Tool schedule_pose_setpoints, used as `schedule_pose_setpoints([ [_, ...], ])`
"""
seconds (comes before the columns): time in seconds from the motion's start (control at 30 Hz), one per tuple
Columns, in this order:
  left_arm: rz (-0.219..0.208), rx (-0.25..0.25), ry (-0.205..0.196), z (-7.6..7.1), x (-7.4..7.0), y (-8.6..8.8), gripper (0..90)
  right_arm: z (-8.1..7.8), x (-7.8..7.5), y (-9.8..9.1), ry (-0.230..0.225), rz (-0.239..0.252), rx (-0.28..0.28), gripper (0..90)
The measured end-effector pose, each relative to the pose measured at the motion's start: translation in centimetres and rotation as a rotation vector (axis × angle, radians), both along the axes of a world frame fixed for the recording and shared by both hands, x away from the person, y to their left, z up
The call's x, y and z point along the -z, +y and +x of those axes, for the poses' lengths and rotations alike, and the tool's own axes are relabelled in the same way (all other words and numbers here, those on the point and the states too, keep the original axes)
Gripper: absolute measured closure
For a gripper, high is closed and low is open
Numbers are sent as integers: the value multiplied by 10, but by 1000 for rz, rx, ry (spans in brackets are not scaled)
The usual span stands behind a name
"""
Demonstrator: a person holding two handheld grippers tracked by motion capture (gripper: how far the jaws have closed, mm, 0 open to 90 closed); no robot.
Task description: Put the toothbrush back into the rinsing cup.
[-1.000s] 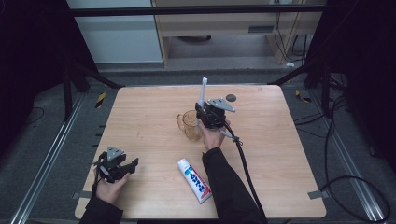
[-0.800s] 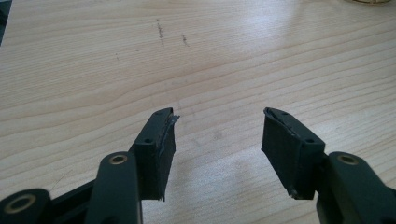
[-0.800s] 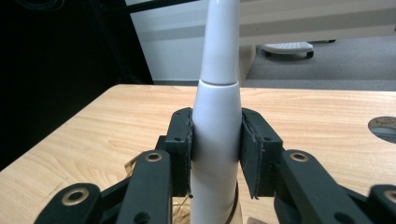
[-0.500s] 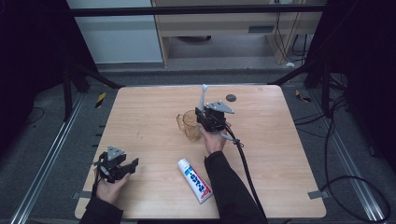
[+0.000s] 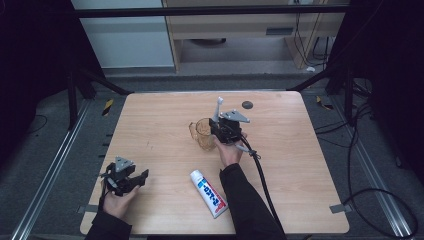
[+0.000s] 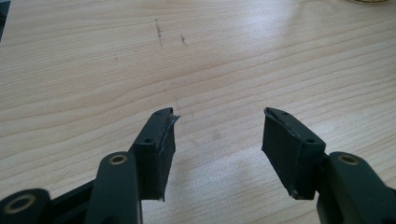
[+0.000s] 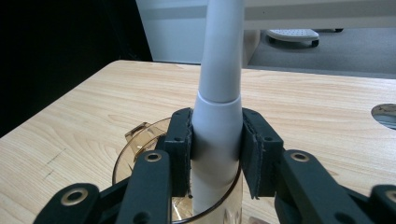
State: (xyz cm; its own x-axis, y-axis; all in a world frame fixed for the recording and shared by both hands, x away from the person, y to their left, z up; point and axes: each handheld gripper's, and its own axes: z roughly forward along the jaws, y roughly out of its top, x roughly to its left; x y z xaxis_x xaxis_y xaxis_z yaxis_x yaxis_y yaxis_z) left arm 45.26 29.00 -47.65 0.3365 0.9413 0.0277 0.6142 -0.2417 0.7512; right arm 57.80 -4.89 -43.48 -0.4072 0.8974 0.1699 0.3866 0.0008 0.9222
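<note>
A white electric toothbrush (image 5: 217,107) (image 7: 222,70) stands upright in a clear amber cup (image 5: 201,135) (image 7: 136,138) near the table's middle. My right gripper (image 5: 220,131) (image 7: 217,140) is shut on the toothbrush's thick lower body, just above the cup's rim, with both pads pressing its sides. A white toothpaste tube (image 5: 209,193) with blue and red print lies flat toward the front edge. My left gripper (image 5: 141,178) (image 6: 217,135) rests low over the front left of the table, open, with only bare wood between its jaws.
The wooden table (image 5: 150,120) has a dark round hole (image 5: 247,104) (image 7: 385,114) at the back right of the cup. The right gripper's cable (image 5: 260,175) trails toward the front edge. Metal frame rails run along both sides of the table.
</note>
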Motion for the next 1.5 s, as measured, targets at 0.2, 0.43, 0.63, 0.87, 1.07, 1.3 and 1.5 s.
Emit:
schedule_pose_setpoints([
  [0.2,0,1,0,0,0,-1,430,-2,-4,-2,-28,9,-12,637],
  [0.43,1,3,0,0,0,-1,430,-3,-7,-2,-39,7,-10,554],
  [0.63,1,0,0,0,0,0,430,-3,-6,2,-57,1,-21,457],
  [0.87,2,1,-1,0,0,0,430,-5,-7,2,-61,-21,-24,399],
  [1.07,1,1,0,0,0,-1,430,-11,-10,-1,-59,-16,-44,383],
  [1.3,3,0,-1,0,0,-1,430,-23,-18,-16,-62,-23,-63,366],
  [1.5,3,-1,0,0,0,-1,431,-38,-26,-35,-71,-39,-71,359],
])
